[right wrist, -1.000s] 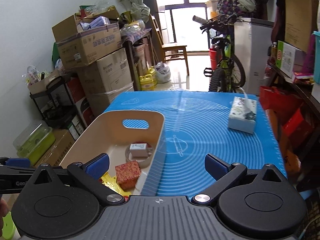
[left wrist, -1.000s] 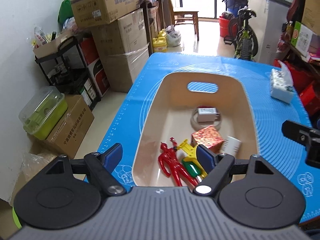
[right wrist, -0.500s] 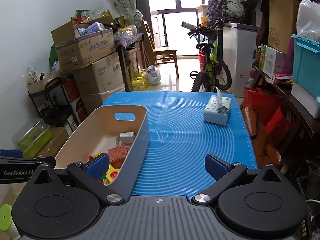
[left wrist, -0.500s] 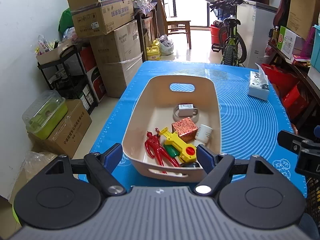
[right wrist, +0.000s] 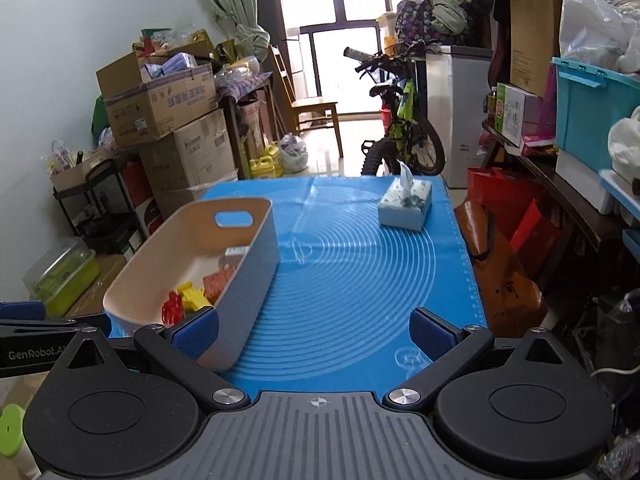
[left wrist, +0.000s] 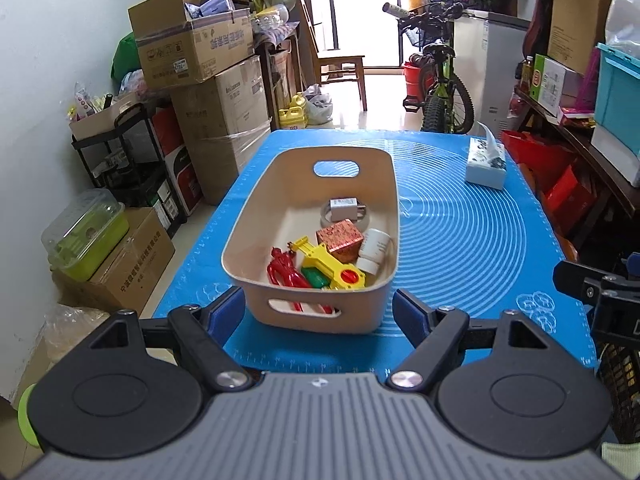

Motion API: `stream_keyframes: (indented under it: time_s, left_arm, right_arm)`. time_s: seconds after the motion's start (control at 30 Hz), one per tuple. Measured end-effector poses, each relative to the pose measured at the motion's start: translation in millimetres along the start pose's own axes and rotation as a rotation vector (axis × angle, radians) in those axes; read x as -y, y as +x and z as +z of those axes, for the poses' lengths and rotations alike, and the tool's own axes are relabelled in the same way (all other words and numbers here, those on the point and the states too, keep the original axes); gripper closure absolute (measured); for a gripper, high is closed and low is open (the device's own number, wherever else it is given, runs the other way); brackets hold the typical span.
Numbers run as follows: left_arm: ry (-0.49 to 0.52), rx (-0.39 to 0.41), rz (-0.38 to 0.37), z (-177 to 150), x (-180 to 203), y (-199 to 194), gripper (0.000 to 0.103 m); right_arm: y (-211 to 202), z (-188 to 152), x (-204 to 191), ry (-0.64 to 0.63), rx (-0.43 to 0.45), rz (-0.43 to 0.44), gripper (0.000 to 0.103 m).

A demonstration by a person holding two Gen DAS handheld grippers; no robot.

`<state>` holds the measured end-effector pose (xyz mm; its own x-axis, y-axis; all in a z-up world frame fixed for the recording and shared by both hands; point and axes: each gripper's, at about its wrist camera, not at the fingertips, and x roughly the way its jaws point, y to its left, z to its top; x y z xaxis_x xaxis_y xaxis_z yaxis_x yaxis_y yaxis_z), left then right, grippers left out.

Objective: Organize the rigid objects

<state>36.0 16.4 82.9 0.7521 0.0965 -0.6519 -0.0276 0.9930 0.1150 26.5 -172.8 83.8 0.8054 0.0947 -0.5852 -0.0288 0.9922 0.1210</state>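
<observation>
A beige plastic basket (left wrist: 256, 216) (right wrist: 256, 264) with handle slots sits on the blue mat (left wrist: 472, 240) (right wrist: 352, 280). Inside lie a red figure (left wrist: 282, 270), a yellow toy gun (left wrist: 332, 266), a red patterned box (left wrist: 340, 238), a white bottle (left wrist: 374, 250) and a white charger (left wrist: 343, 209). My left gripper (left wrist: 320, 314) stands open just short of the basket's near wall, nothing between its blue pads. My right gripper (right wrist: 316, 330) is open too, over the mat to the right of the basket, and holds nothing. Part of it shows at the right edge of the left wrist view.
A tissue box (left wrist: 486, 164) (right wrist: 406, 204) stands at the mat's far right. Stacked cardboard boxes (left wrist: 200, 80) and a black rack (left wrist: 120, 160) line the left wall. A bicycle (right wrist: 404, 136) is beyond the table, shelves and a red bag (right wrist: 500, 248) to the right.
Both grippers have drawn back from the basket toward the table's near edge; the whole basket now lies in front of the left gripper. Jaws stayed open.
</observation>
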Motion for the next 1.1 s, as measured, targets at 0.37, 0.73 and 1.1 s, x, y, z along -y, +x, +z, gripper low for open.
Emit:
stream_keyframes:
  time_s: [0.37, 0.73, 1.1]
  left_arm:
    - [-0.003, 0.031, -0.014, -41, 7, -16, 0.022]
    - [0.004, 0.014, -0.02, -71, 7, -19, 0.022]
    - [0.002, 0.035, -0.022, -90, 5, -14, 0.022]
  right_arm:
    - [-28, -43, -2, -0.018, 0.016, -0.022, 0.003]
    - [-46, -75, -5, -0.011, 0.035, -0.029, 0.002]
    - [-41, -98, 0, -0.005, 0.044, -0.051, 0.002]
